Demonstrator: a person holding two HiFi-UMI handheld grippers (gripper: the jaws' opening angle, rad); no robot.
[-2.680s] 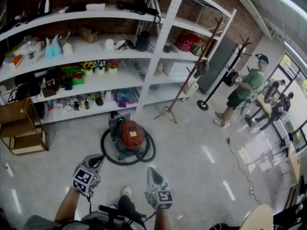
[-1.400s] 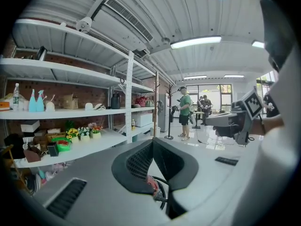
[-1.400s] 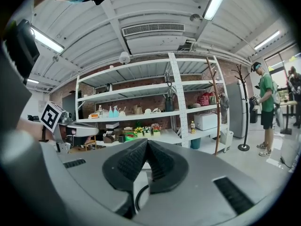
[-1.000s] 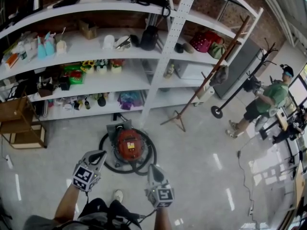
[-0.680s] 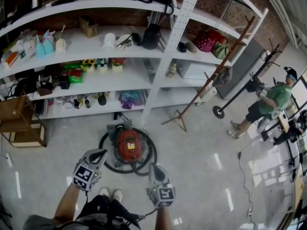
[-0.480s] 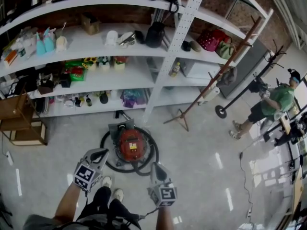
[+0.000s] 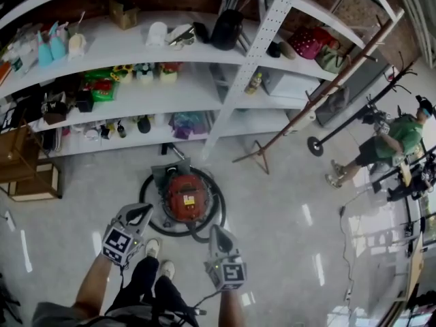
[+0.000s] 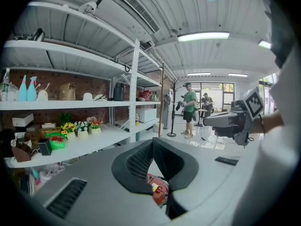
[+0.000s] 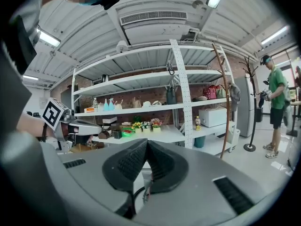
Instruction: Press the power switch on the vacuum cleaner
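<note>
While the left hand-held gripper (image 7: 142, 213) and right hand-held gripper (image 7: 216, 231) hover, jaws together, short of the round red vacuum cleaner (image 7: 185, 197), nothing touches it; its switch is yet to be pressed.

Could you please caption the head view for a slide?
Left gripper and right gripper, both shut, held near a red vacuum cleaner beside white shelves.
</note>
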